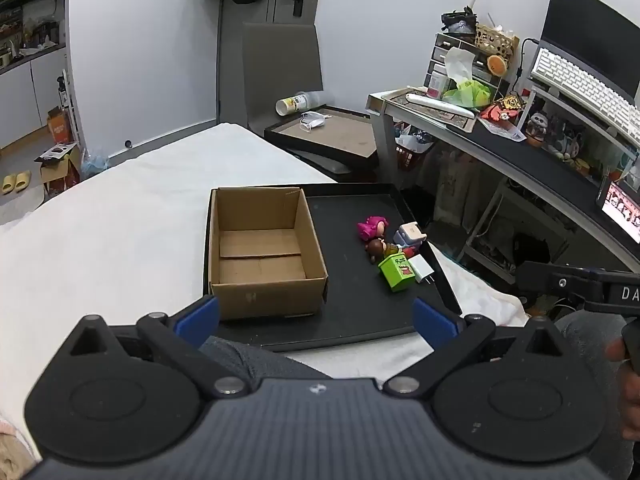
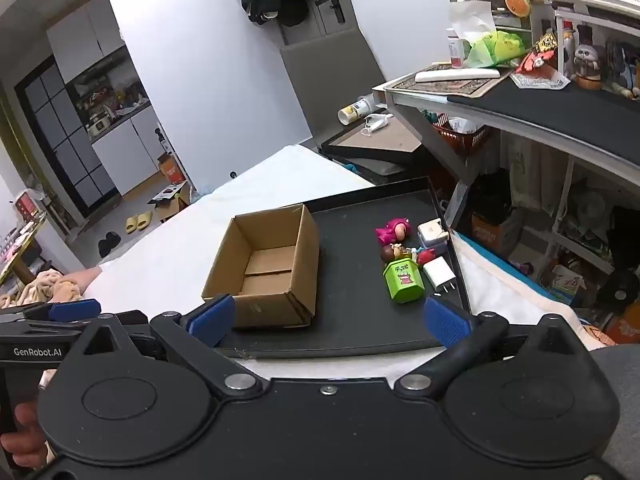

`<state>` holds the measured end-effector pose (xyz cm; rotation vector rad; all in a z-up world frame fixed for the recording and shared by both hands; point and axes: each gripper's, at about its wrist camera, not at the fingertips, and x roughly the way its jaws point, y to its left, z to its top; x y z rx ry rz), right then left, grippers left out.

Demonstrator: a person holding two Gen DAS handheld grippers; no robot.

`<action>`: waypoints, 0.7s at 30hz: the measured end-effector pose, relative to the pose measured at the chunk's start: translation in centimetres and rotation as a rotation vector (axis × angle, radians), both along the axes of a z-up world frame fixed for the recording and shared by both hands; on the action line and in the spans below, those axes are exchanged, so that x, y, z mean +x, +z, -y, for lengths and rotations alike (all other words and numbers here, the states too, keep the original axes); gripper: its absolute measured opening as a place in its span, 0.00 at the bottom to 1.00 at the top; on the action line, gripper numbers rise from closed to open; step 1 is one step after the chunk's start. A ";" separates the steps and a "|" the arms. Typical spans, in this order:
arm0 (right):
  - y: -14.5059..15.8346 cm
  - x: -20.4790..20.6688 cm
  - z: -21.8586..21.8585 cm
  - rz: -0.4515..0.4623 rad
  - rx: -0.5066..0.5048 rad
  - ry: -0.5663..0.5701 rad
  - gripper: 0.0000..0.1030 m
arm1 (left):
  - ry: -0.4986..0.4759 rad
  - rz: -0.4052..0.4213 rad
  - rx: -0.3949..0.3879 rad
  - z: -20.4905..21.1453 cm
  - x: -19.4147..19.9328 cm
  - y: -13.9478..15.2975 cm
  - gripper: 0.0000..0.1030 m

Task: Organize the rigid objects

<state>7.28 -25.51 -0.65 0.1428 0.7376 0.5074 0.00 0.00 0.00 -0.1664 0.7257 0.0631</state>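
An open cardboard box, with nothing in it, stands on the left part of a black tray. On the tray's right lies a cluster of small things: a pink toy, a brown-headed figure, a green box, a white charger and a white-and-lilac block. My left gripper hangs open before the tray's near edge, holding nothing. My right gripper is open too, nothing between its blue pads.
The tray lies on a white bed. A cluttered desk stands at the right, a second tray behind. A grey-trousered knee sits below the left gripper. The other gripper shows at each view's edge.
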 end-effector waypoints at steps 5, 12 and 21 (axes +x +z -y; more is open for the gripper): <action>-0.1 -0.7 -0.2 -0.003 0.020 0.004 1.00 | -0.016 0.009 0.000 0.1 -0.3 0.1 0.99; 1.1 -0.9 0.1 0.005 0.011 -0.008 1.00 | -0.020 -0.010 -0.001 0.3 -0.5 1.1 0.99; 1.7 -1.6 -0.1 0.021 -0.014 -0.014 1.00 | -0.014 -0.010 0.000 -0.3 -1.1 0.9 0.99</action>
